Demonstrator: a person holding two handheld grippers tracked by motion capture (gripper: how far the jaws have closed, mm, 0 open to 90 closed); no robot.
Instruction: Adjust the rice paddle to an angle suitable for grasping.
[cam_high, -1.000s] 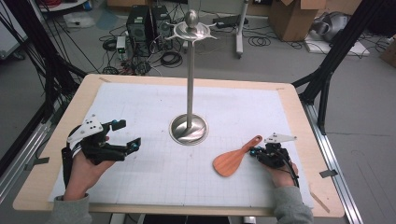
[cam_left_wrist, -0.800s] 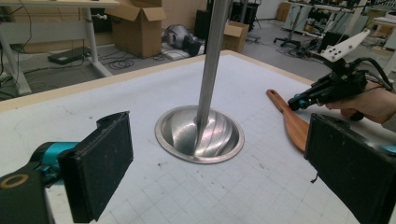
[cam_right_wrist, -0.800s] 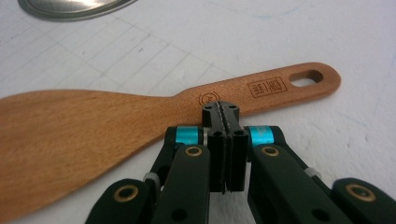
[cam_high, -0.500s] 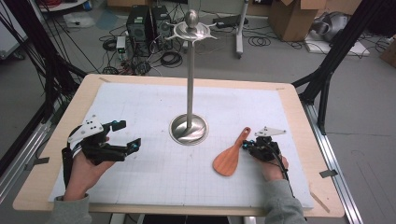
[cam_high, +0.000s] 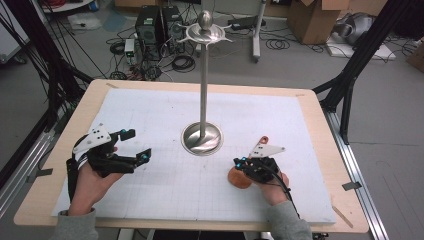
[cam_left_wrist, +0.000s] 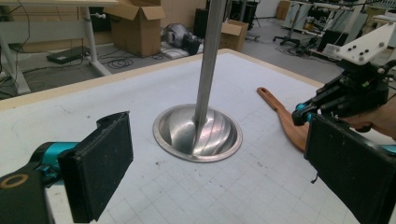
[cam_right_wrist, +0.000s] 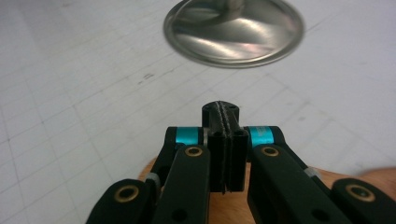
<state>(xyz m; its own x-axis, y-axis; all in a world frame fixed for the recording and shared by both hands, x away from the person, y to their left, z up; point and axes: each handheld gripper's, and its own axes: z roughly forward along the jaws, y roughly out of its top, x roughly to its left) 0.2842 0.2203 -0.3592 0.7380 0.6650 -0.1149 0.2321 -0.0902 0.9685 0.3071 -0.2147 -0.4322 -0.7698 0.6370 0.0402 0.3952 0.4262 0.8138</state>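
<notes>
Since the earlier frames, the right gripper (cam_high: 239, 161) has travelled from the lower right of the high view toward the centre, and it is now above the wooden spatula (cam_high: 240, 178), hiding most of it; before, it was at the handle end. The spatula lies flat on the white gridded mat (cam_high: 165, 110), in the lower right part of the high view, and its thin handle end (cam_high: 263, 139) points to the upper right. In the right gripper view the two jaws are pressed together with nothing between them, and the wood is seen under them at the bottom edge. The left gripper (cam_high: 136, 146) stays at the lower left of the high view, jaws wide apart and holding nothing. The metal stand (cam_high: 202, 137) is in the centre of the mat, between the two grippers, and its pole rises to the top of the frame.
</notes>
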